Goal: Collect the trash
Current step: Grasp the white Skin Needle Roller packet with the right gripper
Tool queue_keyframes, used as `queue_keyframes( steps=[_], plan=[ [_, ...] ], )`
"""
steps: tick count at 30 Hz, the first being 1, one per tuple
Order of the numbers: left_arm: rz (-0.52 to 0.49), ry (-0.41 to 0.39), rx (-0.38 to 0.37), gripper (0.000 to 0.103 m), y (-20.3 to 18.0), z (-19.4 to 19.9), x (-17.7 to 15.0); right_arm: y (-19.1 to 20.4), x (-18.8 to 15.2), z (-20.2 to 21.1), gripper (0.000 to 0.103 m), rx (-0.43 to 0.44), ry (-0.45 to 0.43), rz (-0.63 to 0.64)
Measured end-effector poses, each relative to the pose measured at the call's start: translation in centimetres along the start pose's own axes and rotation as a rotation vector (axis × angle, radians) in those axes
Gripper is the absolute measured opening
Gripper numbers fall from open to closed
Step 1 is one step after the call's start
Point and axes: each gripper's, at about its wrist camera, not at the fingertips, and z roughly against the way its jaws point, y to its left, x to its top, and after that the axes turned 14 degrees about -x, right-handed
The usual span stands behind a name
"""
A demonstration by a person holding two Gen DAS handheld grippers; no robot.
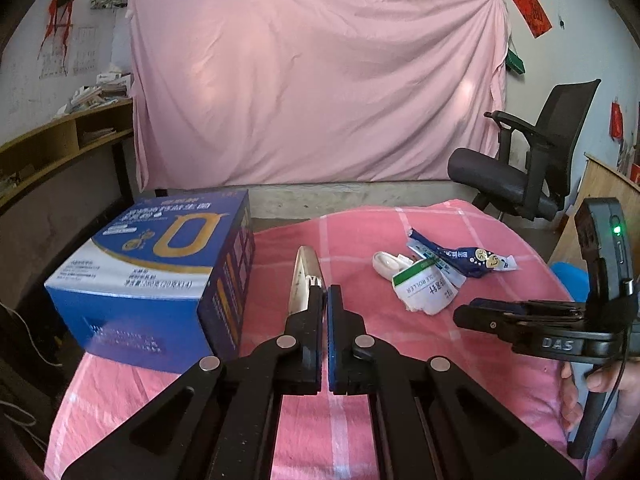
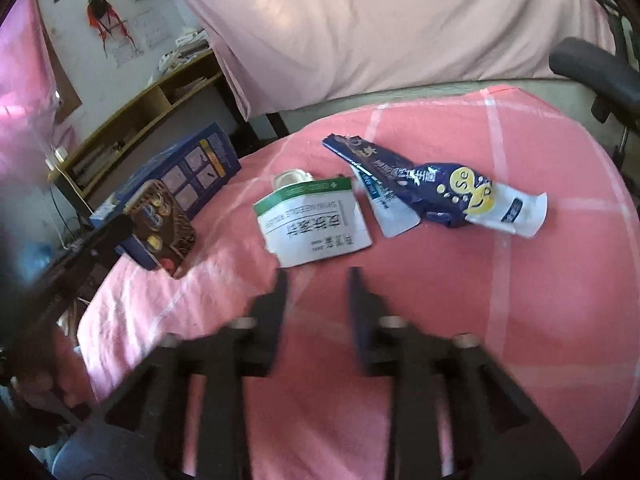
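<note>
One pink checked cloth spreads under both tools and carries everything else. One blue box stands on it just left of the left gripper. Its flaps are closed, so what it holds cannot be seen. There are five pieces of trash. Four lie loose on the cloth ahead of the right gripper, and one is held. The biggest loose piece is a crumpled dark blue wrapper with a yellow smiling face, ahead and to the right of the right gripper's tips. Directly ahead of those tips, near them, lies a torn white packet with a green band. One small white and blue sachet lies between these two, with its far end tucked under the wrapper. A small white round piece peeks out just beyond the green-banded packet, touching its far edge. The left gripper is clenched on the fifth piece, a flat brown packet, which sticks out past its tips in front of the box. The right gripper's jaws stand apart with nothing between them, though they look blurred in its own view.
</note>
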Motion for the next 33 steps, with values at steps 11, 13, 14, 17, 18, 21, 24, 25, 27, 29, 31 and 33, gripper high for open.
queue_keyframes(
  steps=[11,13,14,17,18,21,24,25,27,29,31,33],
  plan=[
    [0.049,-0.051,-0.049,0.0,2.0,1.4,-0.4,0.7,1.8,-2.1,0.082,-0.041,0.003,-0.21],
    [0.06,-0.061,-0.061,0.0,2.4,1.8,-0.6,1.4,2.2,-2.5,0.083,-0.059,-0.005,-0.253],
    [0.07,-0.064,-0.073,0.0,2.7,2.0,-0.6,1.8,2.4,-2.8,0.083,-0.081,-0.005,-0.271],
    [0.088,-0.074,-0.092,0.0,3.4,2.5,-0.8,2.7,2.4,-3.4,0.082,-0.146,-0.011,-0.291],
    [0.103,-0.078,-0.102,0.0,3.7,2.7,-0.8,2.9,2.2,-3.4,0.081,-0.165,-0.02,-0.294],
    [0.135,-0.093,-0.118,0.0,4.2,3.1,-1.0,3.1,1.7,-3.3,0.066,-0.217,-0.04,-0.295],
    [0.137,-0.105,-0.13,0.0,4.2,3.5,-1.1,2.3,1.2,-3.3,0.043,-0.205,-0.023,-0.304],
    [0.136,-0.108,-0.135,0.0,4.1,3.6,-1.2,2.1,1.1,-3.1,0.043,-0.193,-0.021,-0.303],
    [0.134,-0.114,-0.148,0.0,4.0,3.8,-1.3,2.2,1.0,-2.3,0.044,-0.194,-0.02,-0.256],
    [0.137,-0.117,-0.16,0.0,4.7,4.0,-1.3,2.8,0.8,-1.4,0.05,-0.213,-0.027,-0.169],
    [0.151,-0.121,-0.172,0.0,5.1,4.1,-1.3,2.6,0.8,-0.3,0.073,-0.223,-0.05,-0.112],
    [0.164,-0.125,-0.182,0.0,5.4,4.1,-1.1,2.6,1.6,0.4,0.077,-0.247,-0.085,-0.051]
  ],
)
